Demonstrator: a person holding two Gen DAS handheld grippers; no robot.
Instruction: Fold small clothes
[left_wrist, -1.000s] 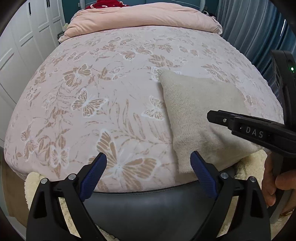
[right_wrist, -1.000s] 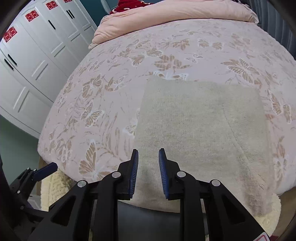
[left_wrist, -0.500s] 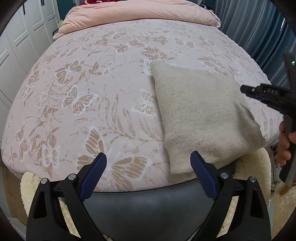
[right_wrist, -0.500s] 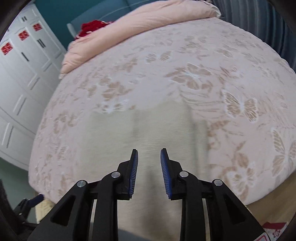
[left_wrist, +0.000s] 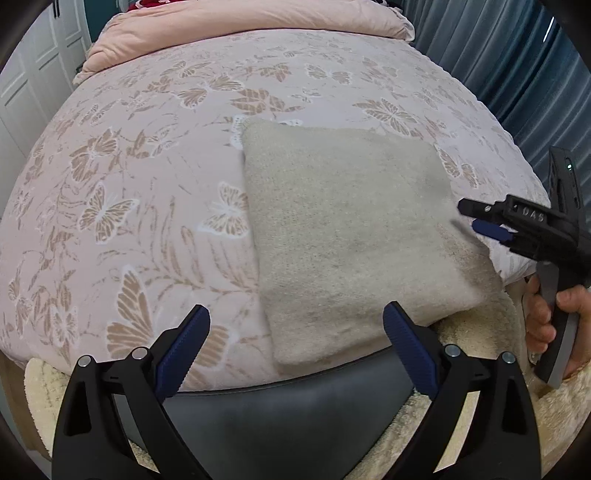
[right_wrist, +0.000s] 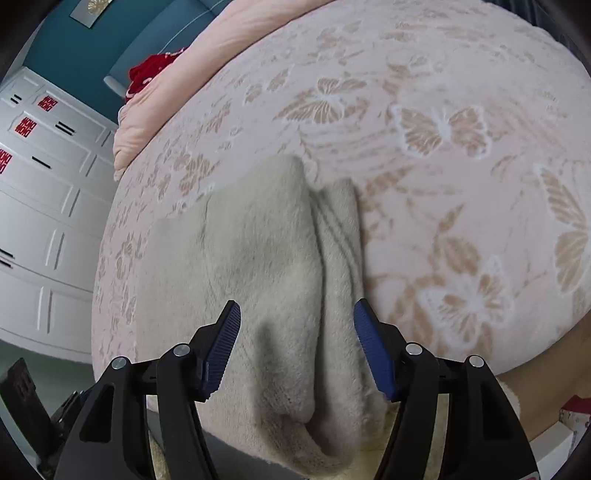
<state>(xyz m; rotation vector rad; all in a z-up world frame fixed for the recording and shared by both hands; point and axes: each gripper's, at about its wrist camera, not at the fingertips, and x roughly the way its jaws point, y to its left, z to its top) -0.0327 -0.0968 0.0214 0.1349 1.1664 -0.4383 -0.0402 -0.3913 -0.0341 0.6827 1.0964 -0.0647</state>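
Your left tongs stand wide apart with nothing between the blue pads, angled steeply down over the near edge of the bed; only the bedspread and the near left corner of the beige knit garment show in the gap. Your right tongs are opening; the garment's folded edge lies in the gap between the pads, yet neither pad presses on it. From the left wrist view the right tongs come in side-on at the garment's right edge, and white letters on the black body read "DAS", tilted and slightly blurred. A small green light glows on the unit above them.

Your right hand wraps the grey handle low beside the bed, fingers curled around it, just over a cream fluffy rug.

The garment lies flat as a rough square on the near right part of the bed, its near edge hanging slightly past the mattress edge. Only the right wrist view shows its layers: a plush top fold over a ribbed strip on its right side. That view alone also shows the white cupboards with red paper emblems, too small to read, and a red item near the folded pink quilt. The left wrist view alone shows the blue-grey curtain.
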